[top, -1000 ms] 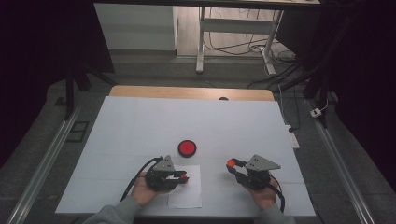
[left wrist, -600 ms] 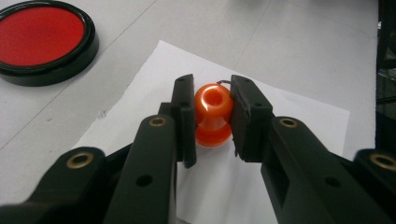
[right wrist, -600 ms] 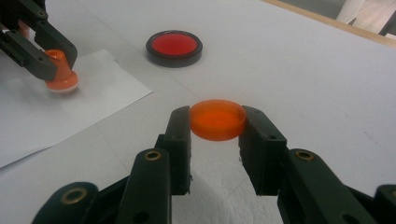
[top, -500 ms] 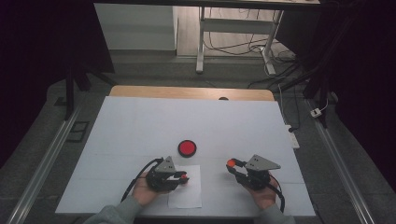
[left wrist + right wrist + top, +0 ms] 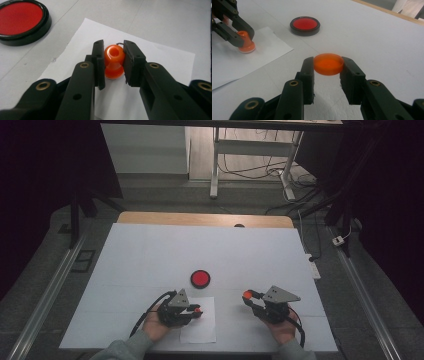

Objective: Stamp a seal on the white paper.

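Left gripper (image 5: 113, 62) fingers clamp orange stamp (image 5: 114, 61) upright on paper (image 5: 160, 62) | right gripper (image 5: 328, 68) fingers grip its orange cap (image 5: 328, 63), held aside | red ink pad (image 5: 305, 25) beyond, likely next.

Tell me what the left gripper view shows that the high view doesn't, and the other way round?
The left gripper view alone shows, close up, the orange stamp with the hole in its top, pinched between two black jaws and standing on the white sheet of paper. The high view alone shows the wooden table edge, the floor cables, the person's sleeves and the right gripper holding an orange cap. Both show the red ink pad on the white table cover, the paper and the left gripper.
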Demonstrator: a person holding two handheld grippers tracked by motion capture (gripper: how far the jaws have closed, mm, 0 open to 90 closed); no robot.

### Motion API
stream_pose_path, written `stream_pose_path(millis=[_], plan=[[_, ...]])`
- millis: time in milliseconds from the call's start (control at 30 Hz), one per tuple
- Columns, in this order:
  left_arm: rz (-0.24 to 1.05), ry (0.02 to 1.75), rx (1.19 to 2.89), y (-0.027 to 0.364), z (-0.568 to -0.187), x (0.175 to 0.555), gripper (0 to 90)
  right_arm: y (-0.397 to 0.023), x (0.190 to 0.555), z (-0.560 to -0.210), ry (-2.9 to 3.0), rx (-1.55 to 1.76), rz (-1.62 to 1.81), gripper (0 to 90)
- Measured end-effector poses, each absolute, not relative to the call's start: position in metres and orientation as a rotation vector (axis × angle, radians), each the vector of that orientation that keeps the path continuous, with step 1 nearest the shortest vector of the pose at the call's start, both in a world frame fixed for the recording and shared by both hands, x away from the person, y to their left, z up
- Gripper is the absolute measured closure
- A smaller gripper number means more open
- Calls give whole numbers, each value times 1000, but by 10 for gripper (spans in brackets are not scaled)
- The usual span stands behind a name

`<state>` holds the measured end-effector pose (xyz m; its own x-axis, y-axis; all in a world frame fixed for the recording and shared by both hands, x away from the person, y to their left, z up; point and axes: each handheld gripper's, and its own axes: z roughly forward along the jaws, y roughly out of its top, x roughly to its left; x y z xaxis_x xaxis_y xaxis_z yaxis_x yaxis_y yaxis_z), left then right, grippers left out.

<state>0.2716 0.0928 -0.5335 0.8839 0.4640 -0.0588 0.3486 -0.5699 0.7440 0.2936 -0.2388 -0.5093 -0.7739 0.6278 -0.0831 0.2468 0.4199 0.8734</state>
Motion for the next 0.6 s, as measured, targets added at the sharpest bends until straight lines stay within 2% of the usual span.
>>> stream_pose_path(millis=[600], plan=[[220,569,2239,91,-535,268,726,-237,293,-510,2283,743,1304,643]])
